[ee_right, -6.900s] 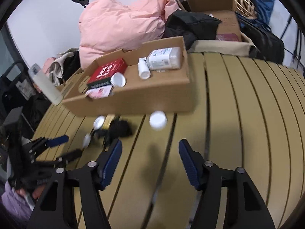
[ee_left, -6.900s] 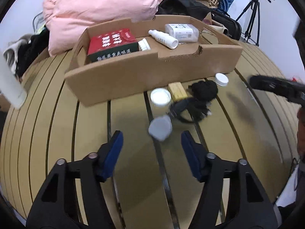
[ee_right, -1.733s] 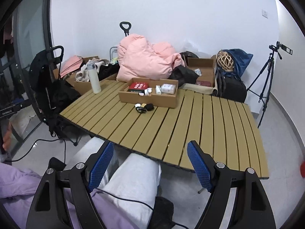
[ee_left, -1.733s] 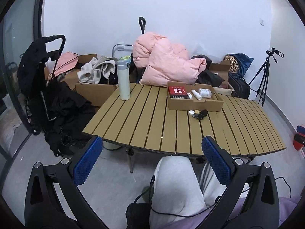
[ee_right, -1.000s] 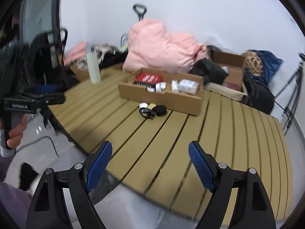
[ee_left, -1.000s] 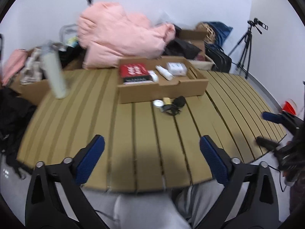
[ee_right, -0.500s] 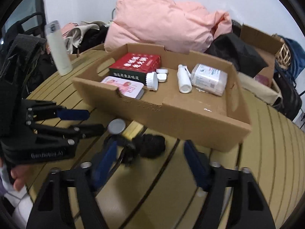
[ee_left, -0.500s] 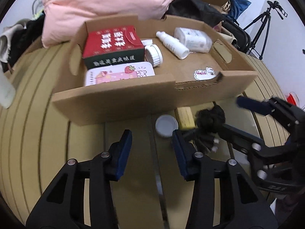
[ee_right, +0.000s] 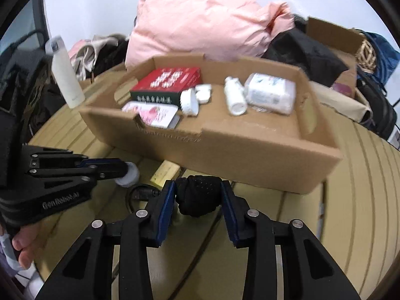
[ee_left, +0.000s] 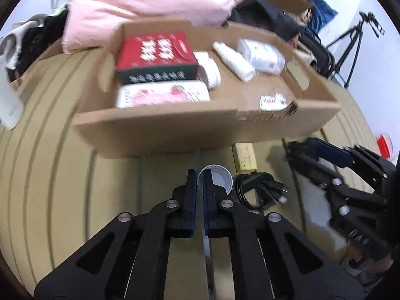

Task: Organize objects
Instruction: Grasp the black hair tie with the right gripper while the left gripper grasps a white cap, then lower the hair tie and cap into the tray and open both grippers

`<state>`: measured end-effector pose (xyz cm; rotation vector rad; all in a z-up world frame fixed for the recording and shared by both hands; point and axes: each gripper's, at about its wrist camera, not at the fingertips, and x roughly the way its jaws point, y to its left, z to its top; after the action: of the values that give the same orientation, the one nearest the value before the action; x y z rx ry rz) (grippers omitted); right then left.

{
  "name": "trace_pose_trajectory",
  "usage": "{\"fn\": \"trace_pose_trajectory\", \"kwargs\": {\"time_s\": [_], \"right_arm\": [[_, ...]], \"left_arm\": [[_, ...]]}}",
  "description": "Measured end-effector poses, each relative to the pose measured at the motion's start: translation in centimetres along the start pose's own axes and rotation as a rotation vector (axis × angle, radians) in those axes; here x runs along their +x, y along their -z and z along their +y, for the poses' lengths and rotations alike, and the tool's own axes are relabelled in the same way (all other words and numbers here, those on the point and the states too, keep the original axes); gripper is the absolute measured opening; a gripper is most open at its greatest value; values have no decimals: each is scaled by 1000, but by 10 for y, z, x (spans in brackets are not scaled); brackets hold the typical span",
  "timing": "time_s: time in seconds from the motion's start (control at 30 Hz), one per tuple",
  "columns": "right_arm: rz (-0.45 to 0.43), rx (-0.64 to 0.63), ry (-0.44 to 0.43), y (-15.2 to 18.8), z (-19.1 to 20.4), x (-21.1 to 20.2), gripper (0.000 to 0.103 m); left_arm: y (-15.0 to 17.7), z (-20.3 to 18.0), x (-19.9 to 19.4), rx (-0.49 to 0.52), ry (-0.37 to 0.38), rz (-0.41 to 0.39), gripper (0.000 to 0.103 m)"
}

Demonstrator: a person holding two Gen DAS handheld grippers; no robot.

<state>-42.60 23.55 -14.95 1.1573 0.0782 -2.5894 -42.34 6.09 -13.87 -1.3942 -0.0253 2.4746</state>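
My left gripper [ee_left: 199, 178] is shut on the rim of a small white jar [ee_left: 218, 179] in front of the cardboard box [ee_left: 190, 130]; it also shows in the right wrist view [ee_right: 125, 168]. My right gripper [ee_right: 198, 192] is shut on a black bundle [ee_right: 198, 195] just in front of the box wall [ee_right: 225, 150]; it shows in the left wrist view [ee_left: 303, 152] too. A black cable [ee_left: 260, 187] and a yellow block [ee_left: 244, 156] lie on the slatted table [ee_left: 62, 175].
The box holds a red carton [ee_left: 155, 52], a pink tin [ee_left: 162, 96], a white bottle [ee_left: 233, 61] and a white packet [ee_left: 261, 55]. A white flask [ee_right: 66, 75] stands at the left. A pink duvet [ee_right: 200, 17], bags and a tripod [ee_left: 355, 40] lie behind.
Both grippers have come down close to the table from far back. The left one has shut on the white jar and the right one on the black bundle.
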Motion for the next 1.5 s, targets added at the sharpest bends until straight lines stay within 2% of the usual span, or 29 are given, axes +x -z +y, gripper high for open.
{"fn": "trace_pose_trajectory", "kwargs": {"time_s": [0.1, 0.23, 0.47, 0.6, 0.67, 0.83, 0.93, 1.03, 1.17, 1.23, 1.37, 1.5], "right_arm": [[-44, 18, 14, 6, -4, -39, 40], [-84, 32, 26, 38, 0, -111, 40], [-114, -60, 76, 106, 32, -229, 40], [-142, -18, 36, 144, 48, -282, 40], [-150, -10, 24, 154, 56, -295, 40], [-174, -41, 35, 146, 67, -302, 40], [-178, -44, 24, 143, 71, -296, 40], [-160, -34, 19, 136, 67, -280, 40], [-178, -69, 0, 88, 50, -257, 40], [-190, -82, -11, 50, 35, -238, 40], [-165, -53, -31, -21, 7, -175, 40], [-101, 3, -77, -77, -16, -94, 40]], "left_arm": [[13, 5, -46, -31, -3, -56, 1], [50, 4, -117, -49, -26, -100, 1], [143, 0, -229, -52, -77, -152, 1], [175, 0, -264, -81, -30, -191, 1], [179, 1, -279, -87, -23, -220, 1], [175, -1, -295, -76, -6, -285, 1], [170, 2, -283, -89, -1, -266, 1], [147, 4, -260, -72, -7, -214, 1], [71, 1, -232, -21, 20, -220, 1], [31, -4, -212, -8, 41, -207, 1], [-45, -10, -151, -8, 10, -171, 1], [-89, -11, -80, -23, 43, -85, 1]]}}
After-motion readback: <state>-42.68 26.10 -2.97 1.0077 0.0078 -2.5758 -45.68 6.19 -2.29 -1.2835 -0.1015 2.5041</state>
